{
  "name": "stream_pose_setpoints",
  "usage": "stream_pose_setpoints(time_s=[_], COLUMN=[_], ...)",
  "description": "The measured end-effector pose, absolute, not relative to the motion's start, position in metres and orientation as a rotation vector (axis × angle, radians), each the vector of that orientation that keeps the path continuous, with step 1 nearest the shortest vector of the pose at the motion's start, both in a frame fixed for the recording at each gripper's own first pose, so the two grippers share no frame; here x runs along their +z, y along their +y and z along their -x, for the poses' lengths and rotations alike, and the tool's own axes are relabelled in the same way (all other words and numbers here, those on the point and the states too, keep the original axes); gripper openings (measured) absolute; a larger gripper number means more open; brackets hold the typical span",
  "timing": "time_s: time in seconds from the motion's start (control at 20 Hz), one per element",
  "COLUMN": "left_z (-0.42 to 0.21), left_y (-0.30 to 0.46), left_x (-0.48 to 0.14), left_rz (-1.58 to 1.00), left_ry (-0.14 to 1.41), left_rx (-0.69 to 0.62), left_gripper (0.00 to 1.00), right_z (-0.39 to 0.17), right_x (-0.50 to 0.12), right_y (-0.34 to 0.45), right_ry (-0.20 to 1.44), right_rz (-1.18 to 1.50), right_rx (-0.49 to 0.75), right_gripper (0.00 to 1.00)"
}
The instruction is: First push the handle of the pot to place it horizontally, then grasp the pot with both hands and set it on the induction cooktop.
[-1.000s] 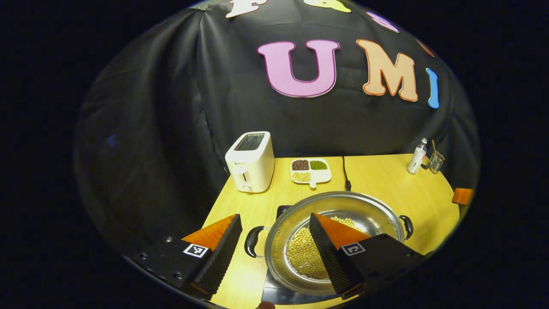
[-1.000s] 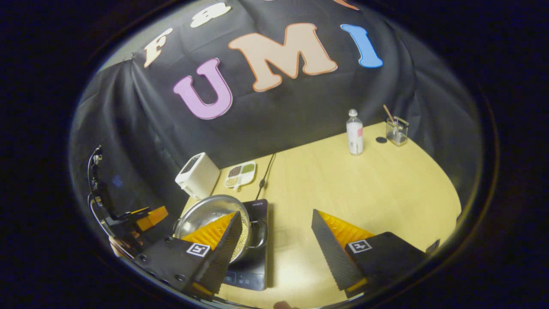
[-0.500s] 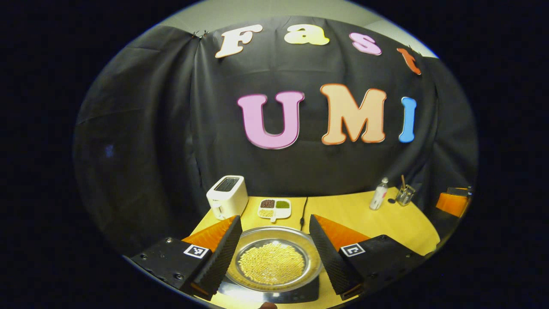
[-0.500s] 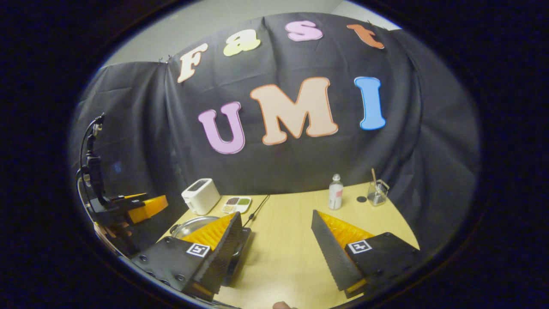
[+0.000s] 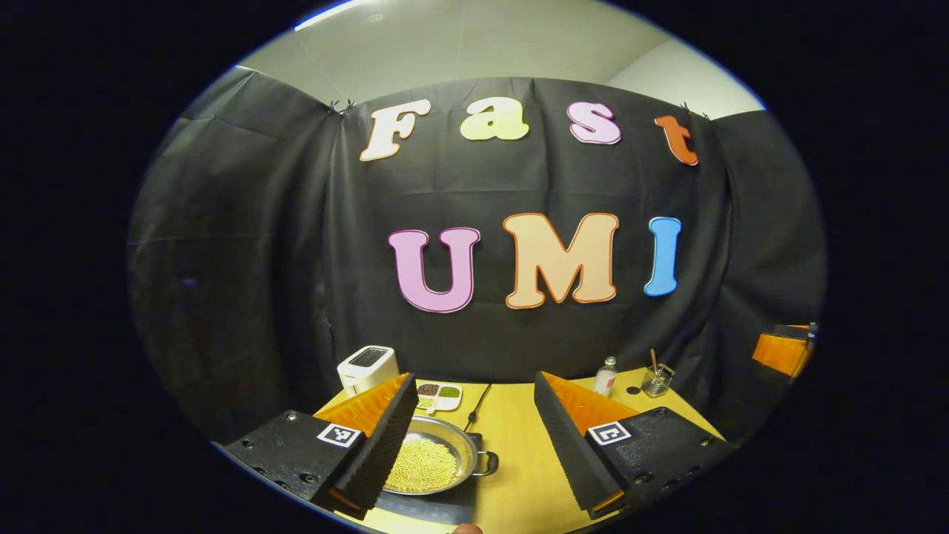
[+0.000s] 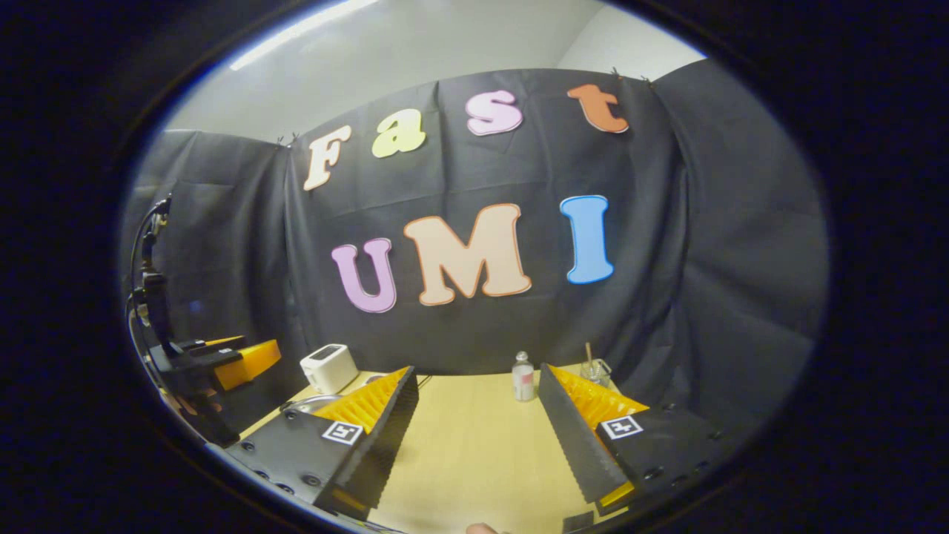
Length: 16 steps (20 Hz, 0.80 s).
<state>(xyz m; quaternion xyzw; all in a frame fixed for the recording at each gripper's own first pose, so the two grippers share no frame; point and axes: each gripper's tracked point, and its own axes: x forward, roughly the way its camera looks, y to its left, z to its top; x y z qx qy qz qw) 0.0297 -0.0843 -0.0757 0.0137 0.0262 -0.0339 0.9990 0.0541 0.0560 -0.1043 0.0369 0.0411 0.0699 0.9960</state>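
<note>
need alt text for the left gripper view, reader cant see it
The left gripper is open above a wooden table. Below, a steel pot of yellow beans sits on a black induction cooktop. Behind stand a white toaster, a divided dish and a bottle.

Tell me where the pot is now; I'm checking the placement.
In the left gripper view the pot sits low, left of centre, on the induction cooktop, nearer than the toaster.

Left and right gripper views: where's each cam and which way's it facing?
Left gripper view: rides the left gripper, facing the back cloth; jaws open above the pot on the cooktop.
Right gripper view: rides the right gripper, open over the table; left gripper at left.
Shared: toaster, bottle.
</note>
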Motion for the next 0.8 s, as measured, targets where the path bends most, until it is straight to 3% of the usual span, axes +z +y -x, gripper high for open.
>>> stream_pose_setpoints(time_s=[0.05,0.1,0.8], left_z=[-0.024,-0.02,-0.026], left_y=[-0.089,-0.094,-0.135], left_x=[-0.076,-0.075,-0.067], left_rz=[-0.019,-0.006,-0.024], left_ry=[0.044,0.042,0.046], left_rx=[-0.06,-0.056,-0.149], left_gripper=[0.95,0.94,0.93], right_z=[-0.05,-0.045,0.002], right_x=[-0.1,-0.098,-0.072], right_y=[0.045,0.035,-0.046], right_ry=[0.076,0.071,0.013], right_rz=[-0.075,-0.077,-0.106], right_rx=[0.128,0.12,0.012], right_gripper=[1.0,0.92,0.92])
